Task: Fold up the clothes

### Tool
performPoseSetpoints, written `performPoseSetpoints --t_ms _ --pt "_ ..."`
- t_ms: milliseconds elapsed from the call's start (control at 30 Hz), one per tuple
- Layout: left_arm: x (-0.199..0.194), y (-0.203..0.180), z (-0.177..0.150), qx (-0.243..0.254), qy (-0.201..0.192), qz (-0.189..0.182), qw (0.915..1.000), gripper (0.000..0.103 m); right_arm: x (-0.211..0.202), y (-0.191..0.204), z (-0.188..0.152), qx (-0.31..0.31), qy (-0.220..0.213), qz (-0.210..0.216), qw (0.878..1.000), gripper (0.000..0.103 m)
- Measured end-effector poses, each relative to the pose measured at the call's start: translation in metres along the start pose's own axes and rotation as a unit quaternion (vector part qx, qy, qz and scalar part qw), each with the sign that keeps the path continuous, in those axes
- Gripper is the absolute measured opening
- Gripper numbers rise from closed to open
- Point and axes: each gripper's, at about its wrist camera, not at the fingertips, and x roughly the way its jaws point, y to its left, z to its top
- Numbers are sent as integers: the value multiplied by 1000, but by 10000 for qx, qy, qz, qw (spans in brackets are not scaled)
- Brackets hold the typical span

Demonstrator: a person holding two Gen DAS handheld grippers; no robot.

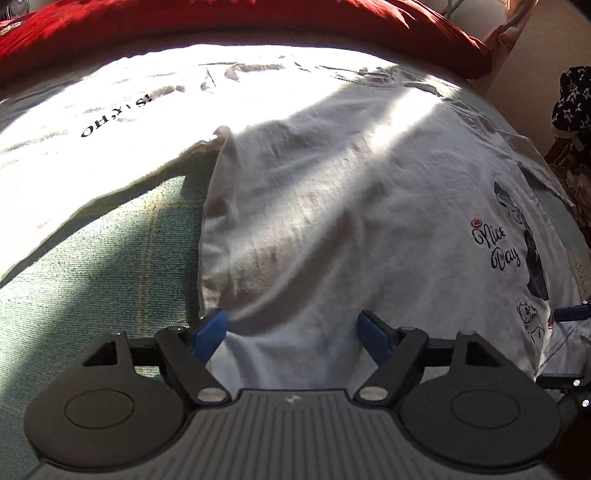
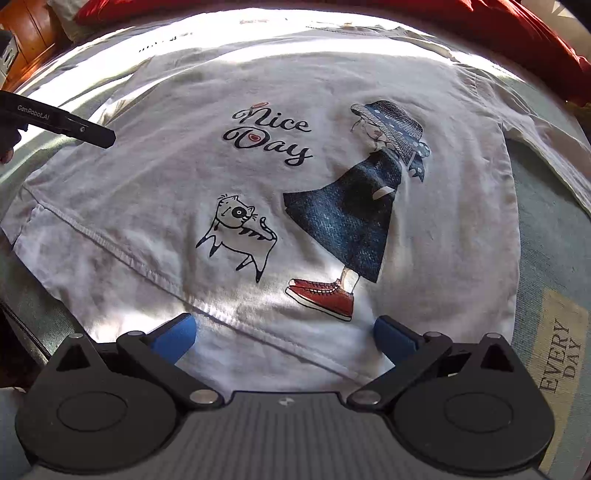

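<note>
A white T-shirt (image 2: pixel 207 173) printed with "Nice Day", a cat and a girl in a blue dress lies flat on a green bedspread (image 1: pixel 110 258). Its stitched hem (image 2: pixel 122 253) runs diagonally just ahead of my right gripper (image 2: pixel 286 336), which is open and low over the shirt's bottom edge. My left gripper (image 1: pixel 291 334) is also open, over the same T-shirt (image 1: pixel 332 206) near its plain left side edge. The left gripper's black body (image 2: pixel 62 123) shows at the upper left of the right wrist view. A blue pad of the right gripper (image 1: pixel 570 314) peeks in at the left wrist view's right edge.
A second white shirt (image 1: pixel 92 122) reading "OH,YES!" lies behind on the left in strong sunlight. A red garment (image 1: pixel 258 18) stretches along the far side. A dark star-patterned item (image 1: pixel 572 99) sits off to the right. The bedspread (image 2: pixel 546 229) carries an "EVERY DAY" label (image 2: pixel 563 350). Wooden furniture (image 2: pixel 33 33) stands far left.
</note>
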Motion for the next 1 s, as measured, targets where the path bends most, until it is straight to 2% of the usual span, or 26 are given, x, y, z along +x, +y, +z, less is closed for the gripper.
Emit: performPoseSetpoints --t_ms 67,167,267,367,467,600,700,767,833,933,1000 --pt "-14 -2 2 72 -106 256 9996 78 -1 -1 0 -18 10 0 10000 103" --pt "-34 -8 1 192 -220 -260 9992 79 -5 3 5 46 27 -61 10000 103" --pt "-36 -29 -6 617 -228 -753 9950 82 -18 7 15 144 -331 102 9993 103" --pt "-30 -33 -21 614 -9 -617 9962 82 -21 11 31 -28 -608 119 9981 103" --pt "-24 -34 -37 554 218 -423 9973 82 -7 4 39 -132 -489 26 9987 103" --pt "-26 -31 -58 440 529 -129 9975 84 -2 -24 6 411 -88 -5 9991 103" --pt "-40 -31 -59 415 672 -21 9969 84 -16 -30 -19 617 47 -120 9980 103" --pt "-47 -39 -52 579 553 21 9968 84 -25 -26 -24 629 162 -263 9975 103" --pt "-49 -54 -47 987 238 -64 9948 84 -33 -22 -23 731 84 -325 9968 103" --pt "-42 -83 -47 1892 -148 -177 9817 84 -29 -17 -13 723 -186 -283 9968 103" --pt "-34 -95 -58 2259 -58 -183 9740 84 -15 -13 -6 652 -199 -248 9974 103"
